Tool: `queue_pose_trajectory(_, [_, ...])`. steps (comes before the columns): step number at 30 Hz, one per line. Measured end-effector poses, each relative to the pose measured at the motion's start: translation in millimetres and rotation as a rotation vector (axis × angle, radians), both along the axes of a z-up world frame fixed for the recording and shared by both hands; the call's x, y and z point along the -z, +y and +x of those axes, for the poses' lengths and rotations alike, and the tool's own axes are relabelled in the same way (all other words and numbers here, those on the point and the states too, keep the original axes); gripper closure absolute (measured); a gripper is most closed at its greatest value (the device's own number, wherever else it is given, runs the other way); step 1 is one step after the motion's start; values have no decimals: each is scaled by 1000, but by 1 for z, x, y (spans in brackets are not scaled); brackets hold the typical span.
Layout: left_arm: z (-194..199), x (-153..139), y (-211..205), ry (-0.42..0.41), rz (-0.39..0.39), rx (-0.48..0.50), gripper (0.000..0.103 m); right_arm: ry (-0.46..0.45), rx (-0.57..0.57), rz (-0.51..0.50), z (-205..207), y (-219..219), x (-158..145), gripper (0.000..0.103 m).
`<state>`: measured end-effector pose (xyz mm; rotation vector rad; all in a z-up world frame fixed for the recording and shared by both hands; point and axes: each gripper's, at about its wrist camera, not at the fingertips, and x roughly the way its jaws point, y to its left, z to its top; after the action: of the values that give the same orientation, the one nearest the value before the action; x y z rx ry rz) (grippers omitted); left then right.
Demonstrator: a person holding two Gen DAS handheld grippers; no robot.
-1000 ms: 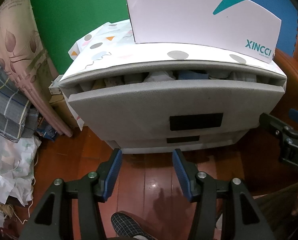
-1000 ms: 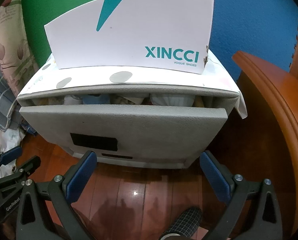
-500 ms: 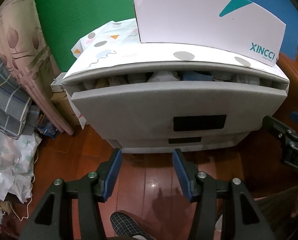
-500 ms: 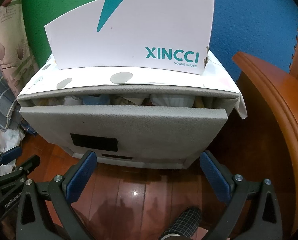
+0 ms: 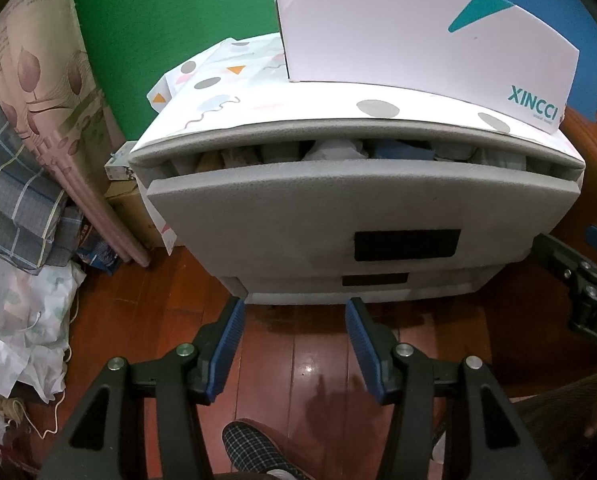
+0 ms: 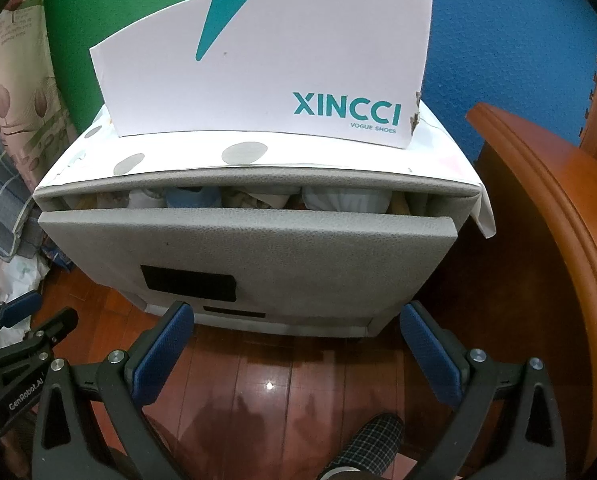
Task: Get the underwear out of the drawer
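A grey drawer unit stands on the wooden floor. Its top drawer (image 5: pixel 338 200) (image 6: pixel 250 248) is pulled out a little. Folded underwear (image 5: pixel 334 151) (image 6: pixel 344 199) in white, blue and beige shows in the gap above the drawer front. My left gripper (image 5: pixel 294 320) is open and empty, low in front of the unit's base. My right gripper (image 6: pixel 298 324) is wide open and empty, also in front of the base. Each gripper shows at the edge of the other's view.
A white XINCCI shoe box (image 6: pixel 266 64) (image 5: pixel 418 32) sits on the unit's patterned cover. Bedding and cloth (image 5: pixel 26 200) pile up at the left. A curved wooden furniture edge (image 6: pixel 546 208) stands at the right. A checked slipper (image 6: pixel 374 436) is on the floor below.
The left gripper has moved closer to the drawer unit and slightly left. The right gripper has barely moved. The drawer stands as before.
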<state>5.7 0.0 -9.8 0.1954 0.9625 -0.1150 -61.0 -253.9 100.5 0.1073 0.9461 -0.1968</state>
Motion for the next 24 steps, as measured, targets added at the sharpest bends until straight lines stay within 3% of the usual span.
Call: queue_pose_trajectory(24, [6,4,7,30,-8,-34,49,47,9,10,5,-1,10,1])
